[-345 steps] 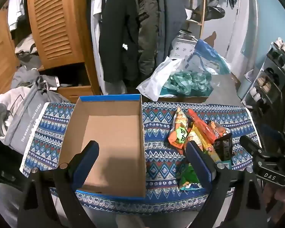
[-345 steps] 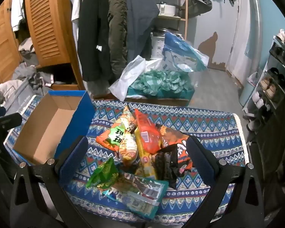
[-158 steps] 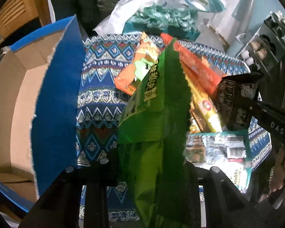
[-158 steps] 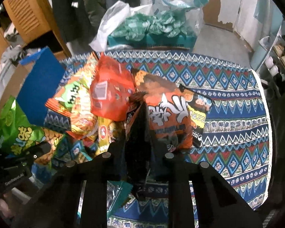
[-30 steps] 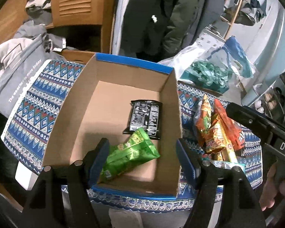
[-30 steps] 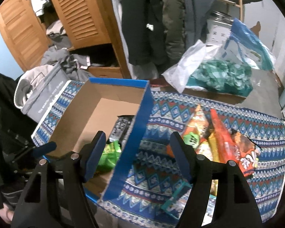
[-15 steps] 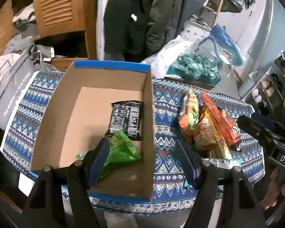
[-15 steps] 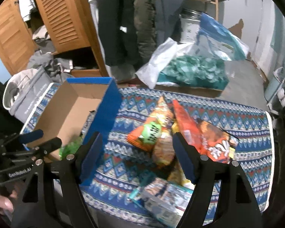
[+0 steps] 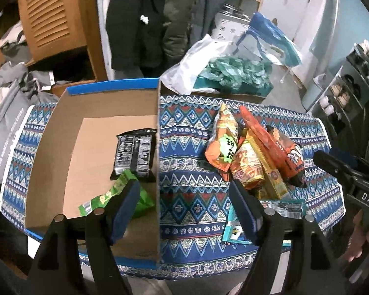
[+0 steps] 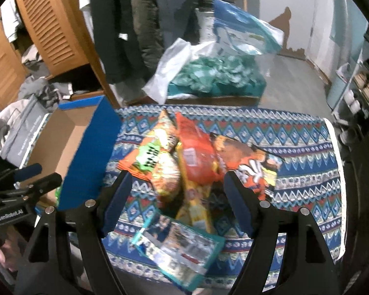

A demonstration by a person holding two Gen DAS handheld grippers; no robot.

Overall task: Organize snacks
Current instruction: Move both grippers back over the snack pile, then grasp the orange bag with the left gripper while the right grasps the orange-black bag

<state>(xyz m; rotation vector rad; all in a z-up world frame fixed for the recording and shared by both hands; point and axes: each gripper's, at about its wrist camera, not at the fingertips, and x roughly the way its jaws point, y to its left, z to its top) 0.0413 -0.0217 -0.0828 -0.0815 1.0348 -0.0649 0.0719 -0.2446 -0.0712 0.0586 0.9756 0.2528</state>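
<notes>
An open cardboard box (image 9: 61,147) with blue outer walls sits at the left of the patterned tablecloth (image 9: 184,189); it also shows in the right wrist view (image 10: 86,147). Inside lie a black snack pack (image 9: 134,153) and a green snack bag (image 9: 110,194). A pile of snacks lies to the right: an orange bag with a green label (image 9: 222,142), a red bag (image 10: 196,154), an orange bag (image 10: 248,164), a yellow pack (image 9: 268,172) and a teal pack (image 10: 182,248). My left gripper (image 9: 184,206) is open and empty above the box's right wall. My right gripper (image 10: 177,201) is open and empty over the snack pile.
Behind the table are a white plastic bag (image 9: 192,66) with teal items, hanging coats (image 9: 145,19) and a wooden louvred wardrobe (image 10: 51,27). A grey bag (image 9: 5,120) sits left of the table. Shoe shelves (image 9: 351,83) stand at the right.
Both grippers have swung right, away from the box and toward the snack pile. Both stay open and empty. The black and green packs stay in the box.
</notes>
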